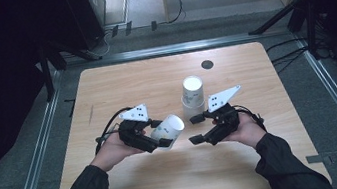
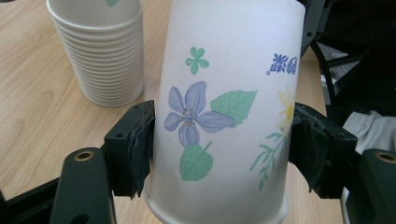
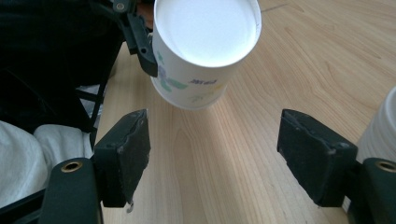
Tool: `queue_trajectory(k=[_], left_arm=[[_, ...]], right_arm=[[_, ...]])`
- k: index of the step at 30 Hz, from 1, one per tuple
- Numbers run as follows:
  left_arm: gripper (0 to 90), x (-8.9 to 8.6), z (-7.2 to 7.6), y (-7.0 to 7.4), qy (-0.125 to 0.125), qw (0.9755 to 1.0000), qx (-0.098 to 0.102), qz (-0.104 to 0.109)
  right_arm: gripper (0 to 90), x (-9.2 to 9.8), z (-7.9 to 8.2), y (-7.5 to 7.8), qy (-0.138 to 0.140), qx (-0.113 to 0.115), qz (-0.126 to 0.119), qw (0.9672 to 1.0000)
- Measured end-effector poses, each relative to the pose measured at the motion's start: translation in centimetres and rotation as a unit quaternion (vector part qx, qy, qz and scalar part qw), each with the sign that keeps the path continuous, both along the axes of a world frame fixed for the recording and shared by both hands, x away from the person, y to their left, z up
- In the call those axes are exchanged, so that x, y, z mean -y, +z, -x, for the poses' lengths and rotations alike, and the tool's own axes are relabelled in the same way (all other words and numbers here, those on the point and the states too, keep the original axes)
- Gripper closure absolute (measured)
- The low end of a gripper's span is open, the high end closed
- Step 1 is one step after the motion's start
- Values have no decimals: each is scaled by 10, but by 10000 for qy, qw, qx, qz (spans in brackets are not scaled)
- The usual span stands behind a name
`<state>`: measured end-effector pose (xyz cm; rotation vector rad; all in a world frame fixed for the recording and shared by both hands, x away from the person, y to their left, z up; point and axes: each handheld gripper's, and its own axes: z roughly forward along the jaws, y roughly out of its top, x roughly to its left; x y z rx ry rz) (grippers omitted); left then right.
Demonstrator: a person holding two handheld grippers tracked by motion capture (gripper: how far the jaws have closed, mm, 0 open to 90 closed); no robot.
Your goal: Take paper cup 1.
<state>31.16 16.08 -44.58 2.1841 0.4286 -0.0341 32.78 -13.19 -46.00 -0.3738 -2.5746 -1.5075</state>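
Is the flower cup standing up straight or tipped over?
Tipped. The flower cup lies sideways in the left gripper, lifted off the table, its bottom facing the open right gripper.

In the left gripper view, the top edge is cutting off the held paper cup (image 2: 224,107), hiding its mouth, and also the stack of cups (image 2: 100,46). The blue print on the cup is reading too small to make out. In the right gripper view, the right edge is cropping the stack (image 3: 380,133).

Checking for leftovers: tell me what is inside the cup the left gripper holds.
The right gripper view looks at the paper cup: a plain white round face, nothing visible there. Open mouth or closed base, I cannot tell.
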Motion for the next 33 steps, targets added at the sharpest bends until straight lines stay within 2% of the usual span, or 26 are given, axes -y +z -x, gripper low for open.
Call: queue_trajectory(k=[4,7,10,12,15,21,27,30,31,33], left_arm=[[287,1,-2,6,-127,9993,38,-353],[287,4,-2,10,-286,9974,106,-653],[287,7,-2,15,-375,9959,137,-814],[287,9,-3,18,-460,9936,204,-1013],[287,13,-5,21,-584,9902,191,-1252],[287,20,-10,24,-677,9825,-101,-1731],[287,28,-11,28,-819,9703,-120,-2273],[287,32,-11,31,-872,9650,-121,-2469],[287,33,-12,32,-913,9624,-124,-2555],[287,35,-13,34,-959,9597,-117,-2639]], right_arm=[[263,3,1,1,-57,79,-45,9999],[267,1,1,1,-83,70,-116,9999],[267,-2,1,1,-55,75,-119,9999],[267,-5,2,0,-32,107,-102,9999],[269,-9,3,0,-17,140,-105,9998],[272,-11,2,-1,-27,164,-130,9998],[277,-15,4,-1,-5,218,-215,9995],[277,-17,4,-2,-8,189,-178,9997],[277,-18,4,-2,-12,230,-169,9996],[277,-20,5,-2,-34,280,-182,9994]])
